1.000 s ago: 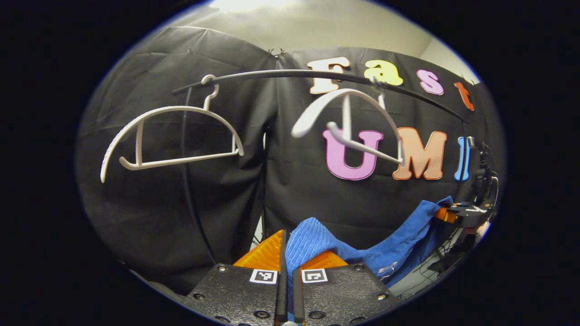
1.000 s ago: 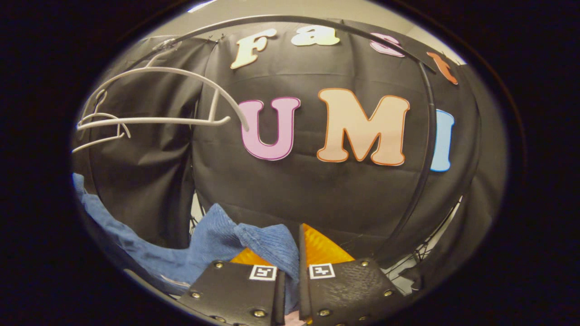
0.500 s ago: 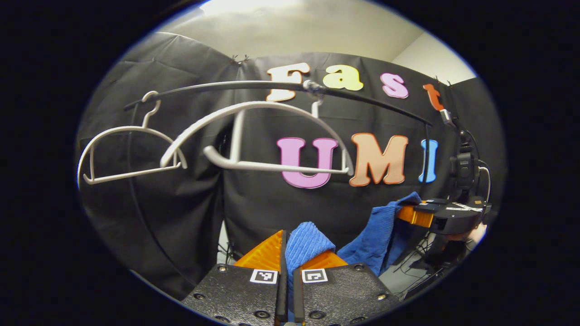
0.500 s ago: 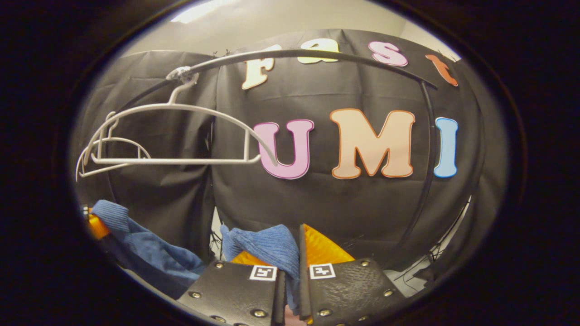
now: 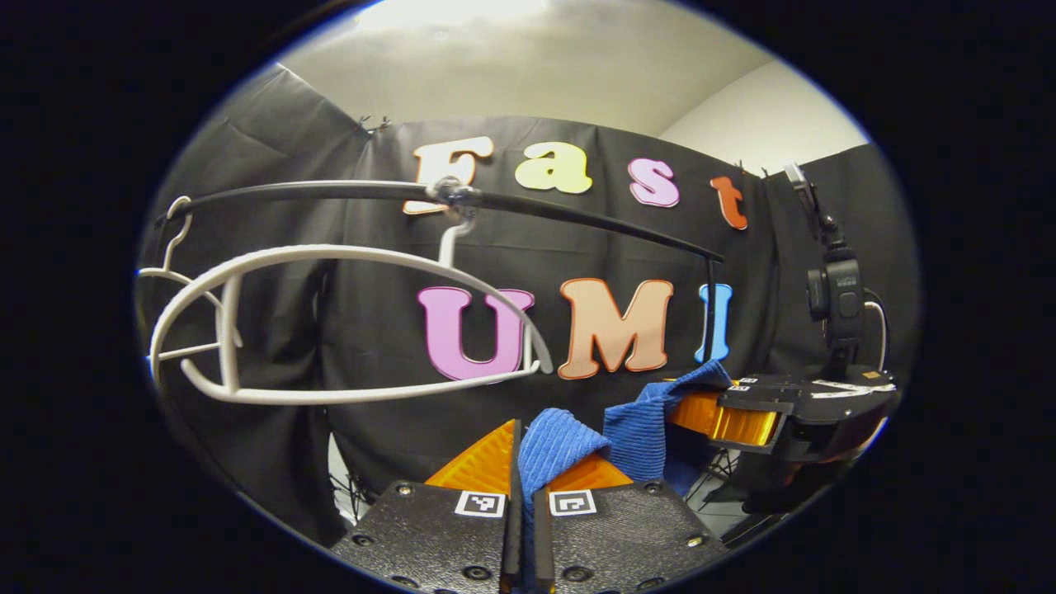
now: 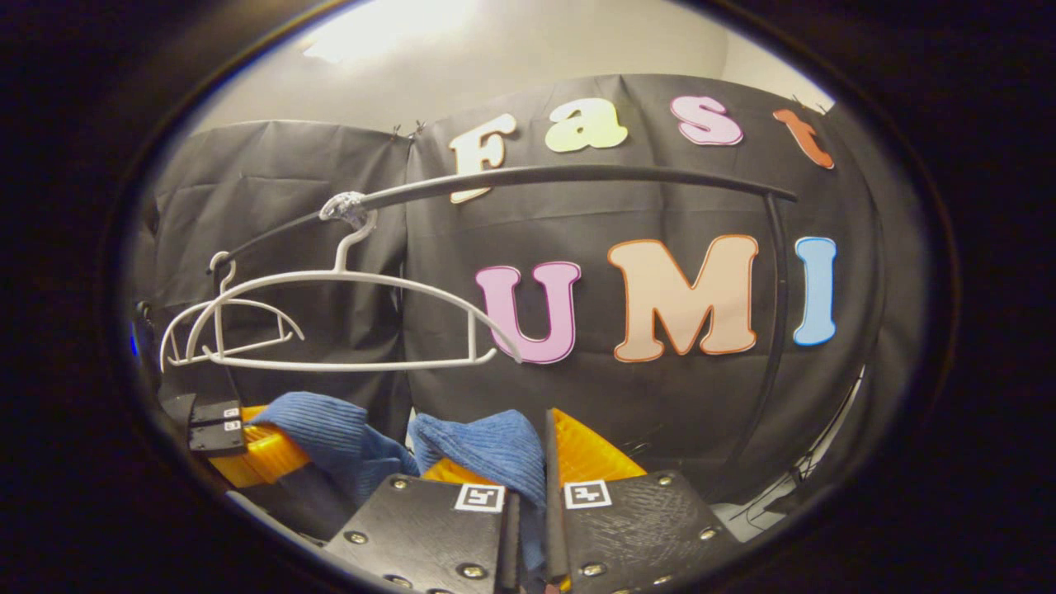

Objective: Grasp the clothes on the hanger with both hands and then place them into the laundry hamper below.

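A blue knitted garment (image 5: 553, 445) is off the hanger and held between the two grippers. My left gripper (image 5: 522, 462) is shut on one bunched edge of it. In the left gripper view the cloth runs right to the right gripper (image 5: 742, 412). My right gripper (image 6: 532, 462) is shut on the other edge of the blue garment (image 6: 487, 450), and the left gripper (image 6: 239, 445) shows at the lower left of the right gripper view with cloth in it. A bare white hanger (image 5: 346, 330) hangs from the black rail (image 5: 577, 219). The hamper is out of sight.
A second white hanger (image 6: 231, 330) hangs farther along the rail (image 6: 577, 175). A black upright post (image 6: 775, 330) carries the rail at the right. A black camera on a stand (image 5: 833, 297) rises behind the right gripper. Black cloth walls close in the back.
Both grippers have drawn back from the rail and come closer together, so the blue cloth between them hangs bunched and shorter. The empty hanger has swung and now hangs side-on.
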Demonstrator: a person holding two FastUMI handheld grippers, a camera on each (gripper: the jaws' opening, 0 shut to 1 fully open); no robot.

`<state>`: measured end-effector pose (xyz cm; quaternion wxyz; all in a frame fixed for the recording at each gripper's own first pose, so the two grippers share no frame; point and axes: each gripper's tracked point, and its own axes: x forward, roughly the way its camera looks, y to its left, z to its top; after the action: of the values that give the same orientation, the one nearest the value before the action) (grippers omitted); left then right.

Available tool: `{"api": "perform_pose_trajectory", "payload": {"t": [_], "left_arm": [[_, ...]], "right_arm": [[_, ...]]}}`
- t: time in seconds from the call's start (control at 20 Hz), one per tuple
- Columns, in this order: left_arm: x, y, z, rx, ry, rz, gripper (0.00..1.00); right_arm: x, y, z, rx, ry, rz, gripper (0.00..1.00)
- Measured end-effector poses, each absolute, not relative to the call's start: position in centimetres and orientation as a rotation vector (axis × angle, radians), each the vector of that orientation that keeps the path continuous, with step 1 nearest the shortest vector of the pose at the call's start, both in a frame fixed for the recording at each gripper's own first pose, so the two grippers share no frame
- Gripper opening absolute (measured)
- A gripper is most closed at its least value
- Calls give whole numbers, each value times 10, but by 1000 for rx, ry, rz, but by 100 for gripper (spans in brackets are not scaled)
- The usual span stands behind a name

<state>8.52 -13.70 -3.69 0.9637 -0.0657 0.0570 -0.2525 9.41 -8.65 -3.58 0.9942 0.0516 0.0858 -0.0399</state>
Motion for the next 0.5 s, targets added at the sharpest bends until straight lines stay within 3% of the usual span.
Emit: {"api": "perform_pose_trajectory", "payload": {"t": [0.3, 0.35, 0.45, 0.5], "left_arm": [[81, -171, -64, -259, 170, -626, 6], [83, -173, -76, -264, 187, -632, 6], [88, -175, -102, -267, 239, -626, 6], [88, -173, -116, -273, 266, -623, 6]], "right_arm": [[87, -101, -62, 101, 221, -117, 13], [92, -97, -78, 98, 236, -121, 8], [91, -99, -102, 104, 278, -126, 8], [90, -99, -114, 111, 299, -127, 13]]}}
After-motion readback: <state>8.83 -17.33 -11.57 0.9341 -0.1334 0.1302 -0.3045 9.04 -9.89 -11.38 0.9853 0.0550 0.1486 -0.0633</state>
